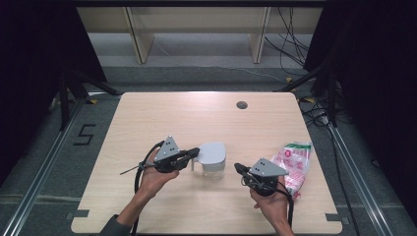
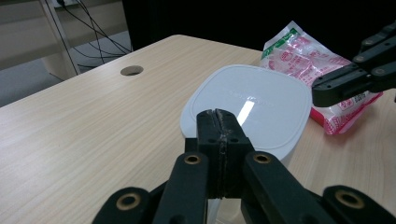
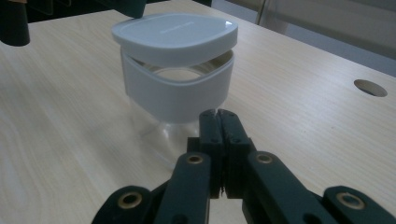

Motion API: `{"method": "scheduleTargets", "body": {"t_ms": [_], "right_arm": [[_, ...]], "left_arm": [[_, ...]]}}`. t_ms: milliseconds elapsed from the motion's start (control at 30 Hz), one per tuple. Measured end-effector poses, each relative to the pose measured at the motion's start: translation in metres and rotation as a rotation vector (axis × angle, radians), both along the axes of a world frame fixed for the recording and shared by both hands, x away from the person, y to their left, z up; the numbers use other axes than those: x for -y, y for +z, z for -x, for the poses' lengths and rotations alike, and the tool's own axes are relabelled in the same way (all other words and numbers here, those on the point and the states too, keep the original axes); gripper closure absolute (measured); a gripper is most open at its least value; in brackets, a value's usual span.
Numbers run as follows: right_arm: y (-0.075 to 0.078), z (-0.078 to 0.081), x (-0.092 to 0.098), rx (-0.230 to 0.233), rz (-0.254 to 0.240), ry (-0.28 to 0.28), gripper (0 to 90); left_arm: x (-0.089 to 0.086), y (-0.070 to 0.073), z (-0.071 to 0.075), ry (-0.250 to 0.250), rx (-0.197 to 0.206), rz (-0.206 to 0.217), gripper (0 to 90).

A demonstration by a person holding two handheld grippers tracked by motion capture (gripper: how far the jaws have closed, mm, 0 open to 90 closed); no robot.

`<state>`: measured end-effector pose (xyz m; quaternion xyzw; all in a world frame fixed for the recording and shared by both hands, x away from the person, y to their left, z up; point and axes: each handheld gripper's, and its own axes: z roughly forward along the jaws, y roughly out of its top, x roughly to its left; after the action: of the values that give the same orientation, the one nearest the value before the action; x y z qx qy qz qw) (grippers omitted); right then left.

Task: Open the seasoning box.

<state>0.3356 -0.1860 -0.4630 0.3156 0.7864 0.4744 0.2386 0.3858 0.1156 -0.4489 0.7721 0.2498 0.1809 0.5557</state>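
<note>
Between both closed tools (image 1: 195,151) (image 1: 238,168) stands a lidded jar (image 1: 213,160).

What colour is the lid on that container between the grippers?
White, matching the container's upper band; the lid shows best in the right gripper view.

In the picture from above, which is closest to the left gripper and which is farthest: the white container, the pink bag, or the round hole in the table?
From the left gripper in the high view:
1. The white container, right beside its tip, mid-table.
2. The round hole, up near the table's far edge.
3. The pink bag, farthest, by the table's right edge.
</note>
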Motion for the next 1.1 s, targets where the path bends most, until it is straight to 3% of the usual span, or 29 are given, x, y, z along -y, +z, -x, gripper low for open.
{"method": "scheduleTargets", "body": {"t_ms": [267,333,367,400,467,533,633,867,1100], "right_arm": [[0.002,-0.011,-0.009,-0.006,0.024,0.040,90.0],[0.002,-0.011,-0.010,-0.012,0.009,0.022,90.0],[0.001,-0.012,-0.011,0.009,-0.006,0.012,90.0],[0.002,-0.013,-0.011,-0.006,0.017,0.037,90.0],[0.001,-0.014,-0.012,-0.012,0.007,0.048,90.0],[0.002,-0.013,-0.013,-0.017,0.006,0.032,90.0],[0.005,-0.014,-0.016,0.011,0.020,0.053,90.0],[0.006,-0.017,-0.022,0.003,0.028,0.071,90.0],[0.010,-0.017,-0.026,0.036,0.046,0.064,90.0]], "left_arm": [[0.000,0.000,0.000,0.001,0.005,0.000,89.0],[0.000,-0.001,0.000,0.001,0.010,0.000,89.0],[0.000,-0.001,0.000,0.003,0.007,0.002,89.0],[-0.001,-0.001,0.000,0.000,0.008,0.000,89.1],[-0.001,-0.001,-0.001,-0.006,0.008,0.000,89.0],[-0.001,-0.001,0.000,-0.005,0.009,0.001,89.0],[-0.001,-0.001,-0.001,-0.006,0.010,-0.001,89.0],[-0.001,-0.001,-0.001,-0.004,0.012,-0.002,89.0],[-0.002,-0.001,-0.001,-0.009,0.022,-0.012,89.0]]}}
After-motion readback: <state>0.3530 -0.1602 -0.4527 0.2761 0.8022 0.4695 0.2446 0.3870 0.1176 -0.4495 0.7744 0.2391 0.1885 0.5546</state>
